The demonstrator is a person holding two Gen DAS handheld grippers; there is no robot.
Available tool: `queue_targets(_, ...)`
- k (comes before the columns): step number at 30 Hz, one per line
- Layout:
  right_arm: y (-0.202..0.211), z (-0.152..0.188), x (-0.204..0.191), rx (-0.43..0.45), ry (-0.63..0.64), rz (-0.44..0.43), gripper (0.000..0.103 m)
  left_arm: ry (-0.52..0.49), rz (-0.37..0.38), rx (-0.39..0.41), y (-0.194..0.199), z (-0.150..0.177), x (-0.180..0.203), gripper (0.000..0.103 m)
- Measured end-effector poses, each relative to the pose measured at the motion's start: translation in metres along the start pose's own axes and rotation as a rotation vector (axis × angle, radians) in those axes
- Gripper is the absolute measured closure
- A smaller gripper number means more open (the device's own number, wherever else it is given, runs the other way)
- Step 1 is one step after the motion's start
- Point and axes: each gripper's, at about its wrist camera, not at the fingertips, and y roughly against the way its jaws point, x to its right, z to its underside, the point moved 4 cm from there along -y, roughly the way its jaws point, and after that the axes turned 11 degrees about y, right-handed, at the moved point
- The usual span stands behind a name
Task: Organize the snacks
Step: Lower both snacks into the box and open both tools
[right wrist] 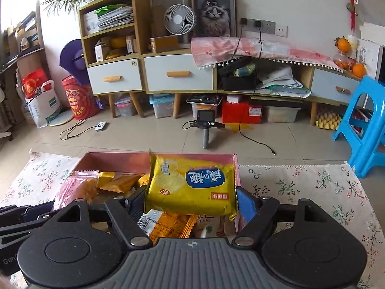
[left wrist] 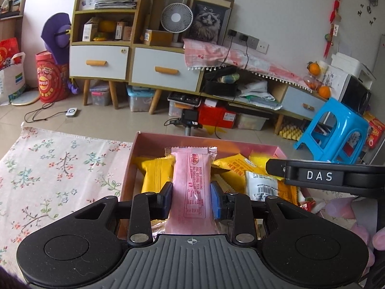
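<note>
So the left gripper [left wrist: 191, 196] is clamped on a pink snack packet [left wrist: 191, 187], pads pressing in on both long sides about halfway down, with the packet standing upright and its crimped top edge poking up past the fingertips. It's hanging over the left part of the pink box [left wrist: 154, 136], which already has yellow packets [left wrist: 156, 173] and a white packet [left wrist: 261, 184] lying loose inside. The right gripper [right wrist: 190, 203] has a wider yellow biscuit pack [right wrist: 192, 184] sitting between its fingers; the left pad touches the pack's edge, but the blue pad [right wrist: 246, 203] on the right looks a hair off it, so I can't honestly tell if it's squeezing or just cradling. That pack sits near the box's right wall, over an orange wrapper [right wrist: 168, 224]. The box sits on a floral cloth [left wrist: 60, 168] with bare cloth on both sides, and the tile floor [right wrist: 149, 134] starts right past the far rim.
</note>
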Motion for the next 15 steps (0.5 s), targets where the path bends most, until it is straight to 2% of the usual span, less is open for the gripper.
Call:
queue_targets(1,0.000,0.000,0.000,0.002,-0.005,0.004,0.031,-0.002,0.000,-0.003,-0.001,0.000,0.000,0.070)
queue_targets(3,0.002,-0.001,0.001,0.006,-0.017,0.001,0.019,-0.004,0.002,-0.015,-0.001,0.001,-0.001,0.066)
queue_targets(5,0.006,-0.002,0.001,0.012,-0.029,-0.002,0.017,-0.003,0.003,-0.015,0.001,0.002,-0.001,0.049)
queue_targets(8,0.013,-0.003,0.001,0.013,-0.026,-0.007,0.016,0.001,0.007,-0.008,0.010,0.003,-0.002,0.035)
queue_targets(13,0.031,-0.001,0.002,0.015,-0.030,0.009,0.012,-0.017,0.000,-0.010,0.030,0.004,-0.001,0.019)
queue_targets(15,0.040,0.002,0.004,0.015,-0.037,0.010,0.012,-0.027,-0.008,-0.012,0.040,0.003,-0.002,0.015)
